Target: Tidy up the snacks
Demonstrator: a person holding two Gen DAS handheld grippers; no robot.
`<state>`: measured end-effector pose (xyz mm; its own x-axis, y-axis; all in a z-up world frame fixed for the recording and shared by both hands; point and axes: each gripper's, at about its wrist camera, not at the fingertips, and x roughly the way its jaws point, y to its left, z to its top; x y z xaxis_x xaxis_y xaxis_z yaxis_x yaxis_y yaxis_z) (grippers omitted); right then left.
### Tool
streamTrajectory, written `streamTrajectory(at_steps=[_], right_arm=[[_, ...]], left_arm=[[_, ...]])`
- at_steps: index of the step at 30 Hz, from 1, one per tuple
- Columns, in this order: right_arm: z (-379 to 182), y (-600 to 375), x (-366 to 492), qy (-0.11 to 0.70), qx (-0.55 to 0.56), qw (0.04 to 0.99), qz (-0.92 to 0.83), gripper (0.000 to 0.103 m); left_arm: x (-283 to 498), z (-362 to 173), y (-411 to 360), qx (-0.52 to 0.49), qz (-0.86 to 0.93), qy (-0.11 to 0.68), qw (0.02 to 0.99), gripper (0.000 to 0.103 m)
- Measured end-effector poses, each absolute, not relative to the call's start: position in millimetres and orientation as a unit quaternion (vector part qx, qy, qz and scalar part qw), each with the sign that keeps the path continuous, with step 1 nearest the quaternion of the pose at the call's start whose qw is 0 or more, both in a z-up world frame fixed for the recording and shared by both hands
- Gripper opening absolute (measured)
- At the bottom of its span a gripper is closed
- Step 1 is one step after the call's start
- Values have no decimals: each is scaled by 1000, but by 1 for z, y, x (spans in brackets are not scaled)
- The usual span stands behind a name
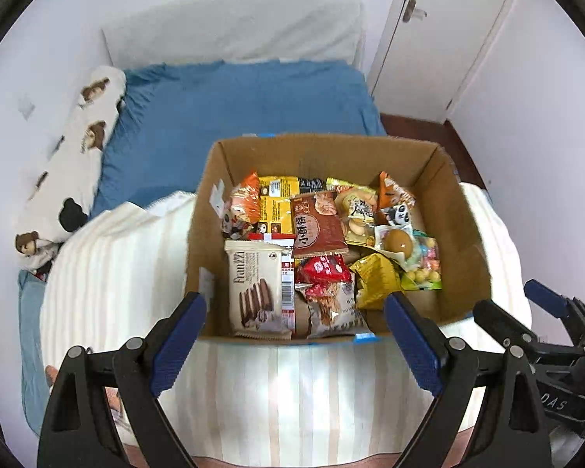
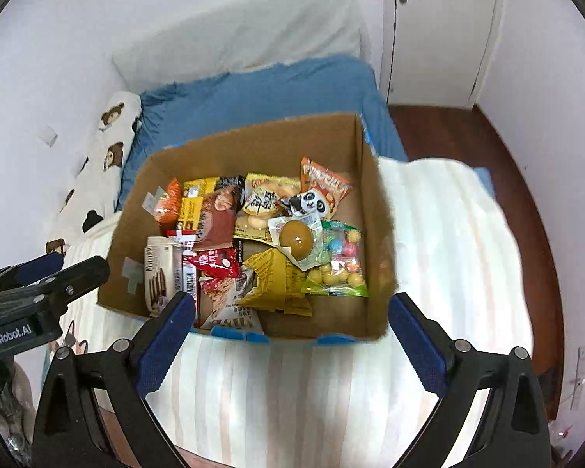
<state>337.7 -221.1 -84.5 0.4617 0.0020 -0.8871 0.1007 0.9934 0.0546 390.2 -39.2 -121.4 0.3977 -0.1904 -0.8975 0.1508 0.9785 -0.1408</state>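
- While my left gripper (image 1: 294,314) and right gripper (image 2: 292,314) hang wide apart and empty, the cardboard box (image 1: 464,234) of snacks (image 1: 323,230) sits on the striped blanket (image 1: 284,394).
- Box walls fence the packets.
- Bear-print pillow (image 1: 78,148) lies along the bed's left edge.

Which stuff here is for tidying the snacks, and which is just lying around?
For the job: cardboard box, wafer packet, panda packet, yellow packet, candy balls bag.

Just lying about: bear pillow, blue blanket, striped cover, door.
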Motion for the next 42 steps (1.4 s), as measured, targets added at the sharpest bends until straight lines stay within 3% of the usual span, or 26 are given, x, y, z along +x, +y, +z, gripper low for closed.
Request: streamTrajectory(at_steps=[15, 27, 30, 42], right_arm=[[7, -191, 204, 418, 41, 907, -14, 101], [38, -172, 114, 382, 29, 923, -20, 103], [43, -171, 100, 378, 31, 925, -20, 103], [60, -164, 74, 355, 15, 935, -19, 103]], left_arm=[[261, -49, -18, -24, -100, 448, 888, 94], [182, -31, -1, -22, -73, 413, 908, 94], [170, -26, 5, -22, -62, 404, 912, 103], [142, -10, 13, -22, -60, 383, 922, 103]])
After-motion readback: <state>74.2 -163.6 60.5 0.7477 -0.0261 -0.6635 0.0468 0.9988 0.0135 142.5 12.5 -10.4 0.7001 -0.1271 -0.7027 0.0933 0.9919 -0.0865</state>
